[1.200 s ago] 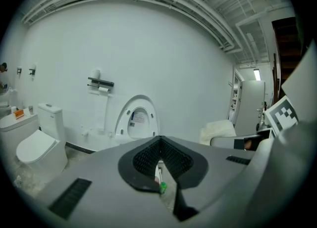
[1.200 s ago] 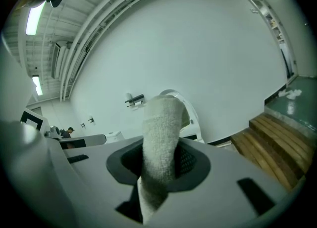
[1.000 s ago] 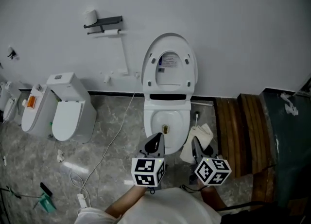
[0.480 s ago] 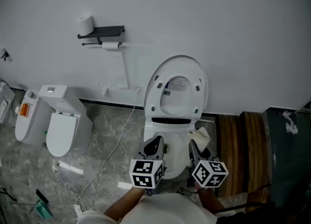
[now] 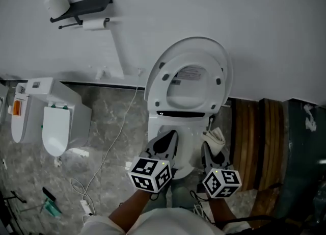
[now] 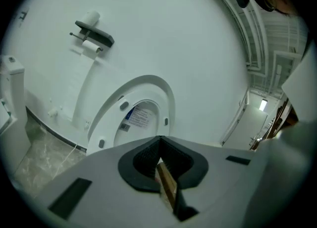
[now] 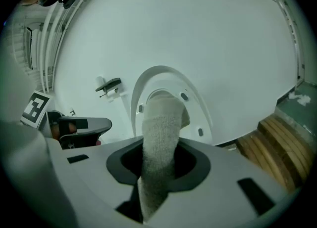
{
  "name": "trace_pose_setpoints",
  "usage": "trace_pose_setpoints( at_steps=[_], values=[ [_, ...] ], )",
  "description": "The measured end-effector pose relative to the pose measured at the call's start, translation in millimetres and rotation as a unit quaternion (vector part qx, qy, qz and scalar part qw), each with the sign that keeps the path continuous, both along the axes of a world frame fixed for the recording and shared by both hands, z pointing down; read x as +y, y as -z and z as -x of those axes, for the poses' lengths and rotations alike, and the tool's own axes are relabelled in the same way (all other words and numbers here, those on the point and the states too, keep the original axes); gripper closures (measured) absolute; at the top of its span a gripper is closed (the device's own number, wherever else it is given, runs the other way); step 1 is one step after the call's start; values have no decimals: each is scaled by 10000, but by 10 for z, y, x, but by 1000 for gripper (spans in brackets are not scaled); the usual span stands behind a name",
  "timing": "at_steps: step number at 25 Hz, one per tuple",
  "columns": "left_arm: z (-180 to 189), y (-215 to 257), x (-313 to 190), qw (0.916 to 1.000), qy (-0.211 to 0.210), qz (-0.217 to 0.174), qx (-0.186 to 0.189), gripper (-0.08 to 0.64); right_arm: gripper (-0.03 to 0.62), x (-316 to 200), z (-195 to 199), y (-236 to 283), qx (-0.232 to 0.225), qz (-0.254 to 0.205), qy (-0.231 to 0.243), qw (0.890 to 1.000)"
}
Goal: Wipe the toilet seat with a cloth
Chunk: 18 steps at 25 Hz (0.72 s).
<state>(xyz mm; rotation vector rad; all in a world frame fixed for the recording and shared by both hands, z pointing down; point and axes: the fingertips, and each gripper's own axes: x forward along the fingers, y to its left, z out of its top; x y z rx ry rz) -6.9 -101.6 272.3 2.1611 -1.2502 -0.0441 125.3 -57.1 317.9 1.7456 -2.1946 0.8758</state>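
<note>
White toilet (image 5: 186, 119) looks nearer now; right gripper (image 5: 210, 150) pinches the cloth (image 7: 159, 138), left gripper (image 5: 164, 145) squeezed shut, so wiping can start.

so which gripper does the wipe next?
Right. The right gripper is shut on the cloth and points at the raised seat. The left gripper is shut, with no cloth.
</note>
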Motion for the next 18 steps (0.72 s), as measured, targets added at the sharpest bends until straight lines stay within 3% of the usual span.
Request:
trace_pose_setpoints(
  at_steps=[5,11,18],
  values=[
    [-9,-334,-80,9994,109,330,-20,548,498,-452,-10,-76,148,-166,250,9994],
    [38,-612,-407,9991,195,354,-150,548,499,-1480,106,193,36,-936,277,9952],
    [89,-847,-725,9988,113,355,-311,548,499,-2450,377,725,-184,-1904,284,9811]
  ],
)
